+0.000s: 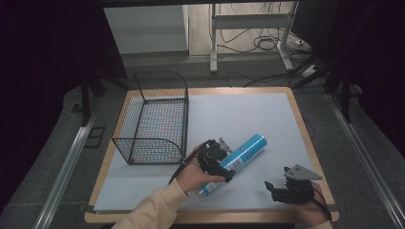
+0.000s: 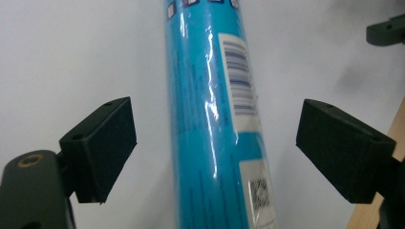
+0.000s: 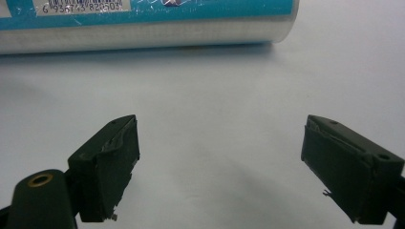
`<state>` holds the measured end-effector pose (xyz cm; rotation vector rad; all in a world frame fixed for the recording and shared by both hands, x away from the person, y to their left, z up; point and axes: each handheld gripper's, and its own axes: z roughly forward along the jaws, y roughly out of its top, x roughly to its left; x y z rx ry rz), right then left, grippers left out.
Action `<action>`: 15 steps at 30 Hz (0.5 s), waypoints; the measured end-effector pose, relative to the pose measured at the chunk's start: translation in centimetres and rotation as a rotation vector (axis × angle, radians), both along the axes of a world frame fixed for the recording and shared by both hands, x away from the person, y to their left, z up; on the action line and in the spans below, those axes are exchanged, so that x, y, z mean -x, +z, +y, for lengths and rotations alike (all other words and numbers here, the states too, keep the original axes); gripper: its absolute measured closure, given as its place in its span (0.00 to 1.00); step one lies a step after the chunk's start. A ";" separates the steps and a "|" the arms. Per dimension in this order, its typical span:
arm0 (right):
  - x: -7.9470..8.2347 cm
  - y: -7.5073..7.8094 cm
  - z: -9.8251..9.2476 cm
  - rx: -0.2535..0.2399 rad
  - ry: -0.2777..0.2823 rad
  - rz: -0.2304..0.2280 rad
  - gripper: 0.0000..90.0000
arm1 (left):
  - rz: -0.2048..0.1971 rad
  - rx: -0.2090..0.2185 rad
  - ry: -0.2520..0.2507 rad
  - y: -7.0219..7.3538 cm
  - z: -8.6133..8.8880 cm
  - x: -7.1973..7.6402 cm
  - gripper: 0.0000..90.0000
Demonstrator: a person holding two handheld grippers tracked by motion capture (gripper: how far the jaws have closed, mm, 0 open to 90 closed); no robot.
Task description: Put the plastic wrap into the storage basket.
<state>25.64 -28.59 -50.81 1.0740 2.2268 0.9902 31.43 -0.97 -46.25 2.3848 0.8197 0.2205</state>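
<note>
The blue cylindrical plastic-wrapped tube (image 1: 238, 161) lies diagonally near the table's (image 1: 267, 114) front edge. The left gripper (image 2: 215, 150) straddles the tube, fingers (image 2: 102, 148) wide apart, not touching. The right gripper (image 3: 219, 167) near the front-right corner is spread wide, empty.

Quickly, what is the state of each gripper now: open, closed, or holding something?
Left gripper: open, jaws on either side of the blue tube, not closed on it.
Right gripper: open, holding nothing.

Tongs (image 3: 219, 167) gape over white table (image 3: 215, 95), blue tube (image 3: 143, 24) lying beyond.
</note>
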 end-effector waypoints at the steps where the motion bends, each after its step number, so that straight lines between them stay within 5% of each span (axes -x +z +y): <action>1: 0.0 0.0 0.0 0.000 0.002 -0.001 0.14 | 0.000 0.000 0.000 0.0 0.0 0.0 0.14; 15: 0.0 -0.1 0.1 0.008 0.006 0.001 0.14 | 0.063 -0.068 0.008 -1.1 -2.9 -2.0 0.15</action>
